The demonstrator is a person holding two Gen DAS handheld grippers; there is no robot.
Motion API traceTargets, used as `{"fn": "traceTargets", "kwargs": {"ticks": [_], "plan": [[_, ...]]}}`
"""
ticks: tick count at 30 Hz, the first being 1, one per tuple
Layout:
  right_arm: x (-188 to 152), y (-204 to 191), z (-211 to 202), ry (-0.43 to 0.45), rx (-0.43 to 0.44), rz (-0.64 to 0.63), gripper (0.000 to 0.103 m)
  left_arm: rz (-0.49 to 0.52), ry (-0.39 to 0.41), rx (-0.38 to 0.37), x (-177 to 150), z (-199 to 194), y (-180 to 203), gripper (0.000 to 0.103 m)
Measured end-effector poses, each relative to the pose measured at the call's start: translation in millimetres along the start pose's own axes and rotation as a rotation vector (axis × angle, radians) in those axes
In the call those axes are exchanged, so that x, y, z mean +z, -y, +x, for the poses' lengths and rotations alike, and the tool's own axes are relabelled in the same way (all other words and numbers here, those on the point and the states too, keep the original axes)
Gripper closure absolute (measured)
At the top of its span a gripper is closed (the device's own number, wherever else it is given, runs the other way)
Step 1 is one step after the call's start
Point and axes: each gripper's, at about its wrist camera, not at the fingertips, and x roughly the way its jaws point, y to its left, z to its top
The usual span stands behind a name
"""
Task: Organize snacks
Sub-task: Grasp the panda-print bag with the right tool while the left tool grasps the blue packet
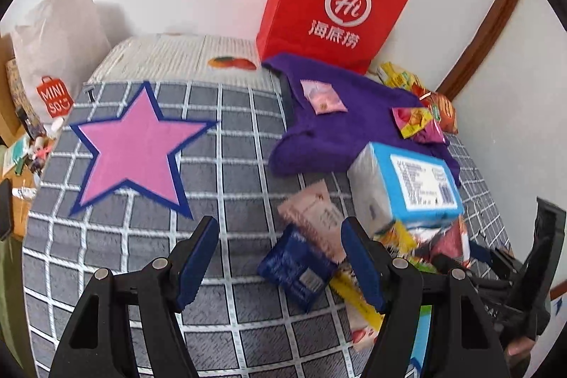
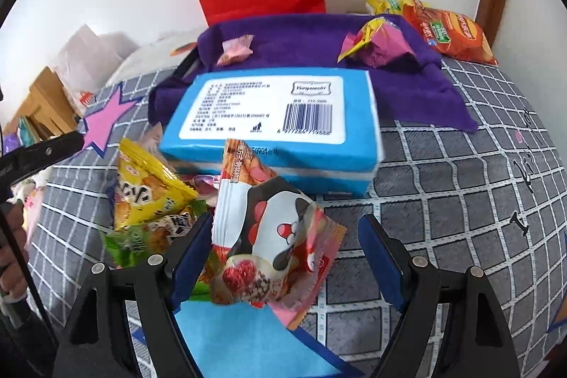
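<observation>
At the far left of the left wrist view, clutter beside the bed is crowded and cannot be told apart. A pink star (image 1: 136, 147) is seen flat on the checked bedspread (image 1: 230, 137). The left tongs (image 1: 280, 257) are held released above the cover, nothing between them; a dark blue packet (image 1: 296, 266) lies just beyond the right finger, partly hidden by it. The blue tissue pack (image 1: 411, 186) rests on a snack pile whose wrappers are blurred. In the right wrist view, the right tongs (image 2: 287, 257) are spread wide over a pink panda-printed snack (image 2: 273, 243); whether the left pad touches it cannot be told. Two small snacks lie on the purple cloth (image 2: 304, 38).
</observation>
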Motion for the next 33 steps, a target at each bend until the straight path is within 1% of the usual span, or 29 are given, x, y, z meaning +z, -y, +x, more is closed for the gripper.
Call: {"fn": "traceTargets", "kwargs": {"ticks": [1, 2, 3, 4, 5, 6, 8, 11, 14, 17, 20, 21, 23, 26, 28, 30, 33], "plan": [[-1, -2, 3, 0.009, -0.009, -0.007, 0.022, 0.006, -0.007, 0.002, -3, 3, 0, 0.033], [1, -3, 5, 0.011, -0.014, -0.013, 0.025, 0.010, -0.013, 0.004, -7, 5, 0, 0.033], [0, -4, 7, 0.015, -0.020, -0.024, 0.036, 0.016, -0.021, 0.001, -11, 9, 0, 0.033], [0, -4, 8, 0.013, -0.019, -0.035, 0.044, 0.019, -0.024, -0.001, -14, 10, 0, 0.033], [0, -4, 9, 0.008, -0.014, -0.041, 0.050, 0.023, -0.028, -0.002, -16, 13, 0, 0.033], [-1, -2, 8, 0.011, -0.013, -0.043, 0.053, 0.031, -0.032, 0.002, -19, 16, 0, 0.033], [-3, 3, 3, 0.030, -0.012, -0.036, 0.054, 0.043, -0.035, 0.004, -20, 21, 0, 0.033], [-8, 14, -9, 0.060, 0.006, -0.006, 0.054, 0.054, -0.041, -0.016, -19, 30, -2, 0.035], [-14, 25, -19, 0.079, 0.008, 0.015, 0.054, 0.092, -0.043, -0.027, -18, 37, 2, 0.035], [-20, 37, -28, 0.089, -0.008, 0.030, 0.054, 0.148, -0.058, -0.027, -17, 43, 8, 0.035], [-24, 47, -31, 0.093, -0.022, 0.043, 0.054, 0.183, -0.100, -0.075, -20, 51, 12, 0.035], [-26, 50, -33, 0.097, -0.026, 0.050, 0.054, 0.196, -0.111, -0.078, -22, 53, 13, 0.035], [-28, 55, -36, 0.103, -0.027, 0.059, 0.054, 0.229, -0.108, -0.074, -26, 51, 16, 0.035], [-32, 60, -39, 0.105, -0.029, 0.064, 0.054, 0.250, -0.125, -0.087, -35, 44, 18, 0.035], [-33, 62, -41, 0.109, -0.031, 0.065, 0.054, 0.263, -0.125, -0.080, -39, 39, 19, 0.035], [-34, 64, -43, 0.110, -0.028, 0.069, 0.054, 0.288, -0.106, -0.062, -40, 36, 21, 0.033], [-36, 67, -44, 0.112, -0.020, 0.075, 0.054, 0.366, -0.093, 0.010, -39, 38, 29, 0.033]]}}
